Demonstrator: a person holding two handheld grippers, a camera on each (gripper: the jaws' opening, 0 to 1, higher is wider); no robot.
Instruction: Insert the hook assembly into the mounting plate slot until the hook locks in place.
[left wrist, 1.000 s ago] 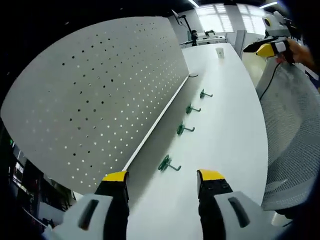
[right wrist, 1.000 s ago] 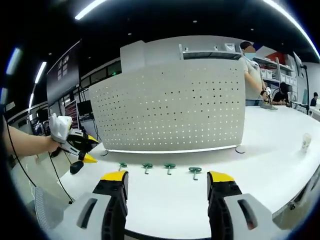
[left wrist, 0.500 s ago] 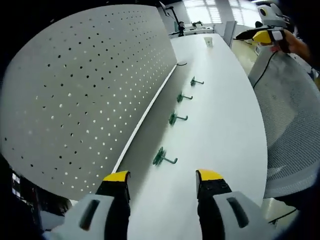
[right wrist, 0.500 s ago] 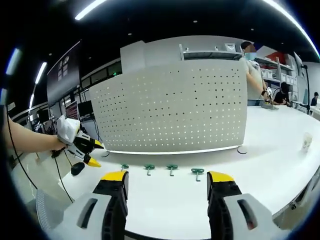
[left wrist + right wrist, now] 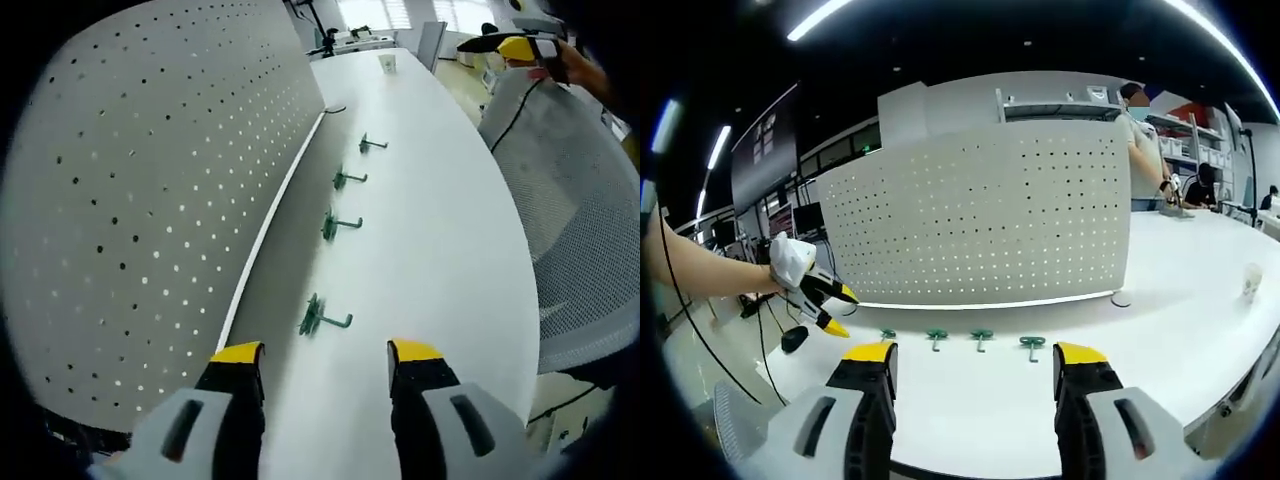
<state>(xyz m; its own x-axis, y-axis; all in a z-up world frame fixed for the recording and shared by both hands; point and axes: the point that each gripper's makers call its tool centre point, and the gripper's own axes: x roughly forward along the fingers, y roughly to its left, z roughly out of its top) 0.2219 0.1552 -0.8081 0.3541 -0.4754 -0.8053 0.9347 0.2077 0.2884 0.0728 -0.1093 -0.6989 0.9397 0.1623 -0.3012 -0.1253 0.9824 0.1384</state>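
**Both tools spread and empty; four green hooks lie along the foot of the perforated plate**

In the left gripper view, the left tool has its yellow-tipped jaws spread apart with nothing between them, held low over the white table. Just ahead of the jaws lies the nearest hook, a small green hook assembly resting on the table top. Three more green hooks run away from it in a line: the second hook, the third hook and the far hook, each apart from its neighbour. All four lie near the base of the mounting plate, a large white perforated board standing upright along the table's long back edge; none is touching it or set into its holes. A small cup stands near the table's far end. A grey mesh chair sits off the table's front edge, and the right tool shows above it, held in a hand.

In the right gripper view, the right tool likewise has its jaws wide apart and grips nothing. It faces the plate head-on from beyond the table's front edge, with the row of hooks lying on the table between jaws and plate. The left tool hangs off the table's left end, carried by a hand. A person stands behind the plate's right end.
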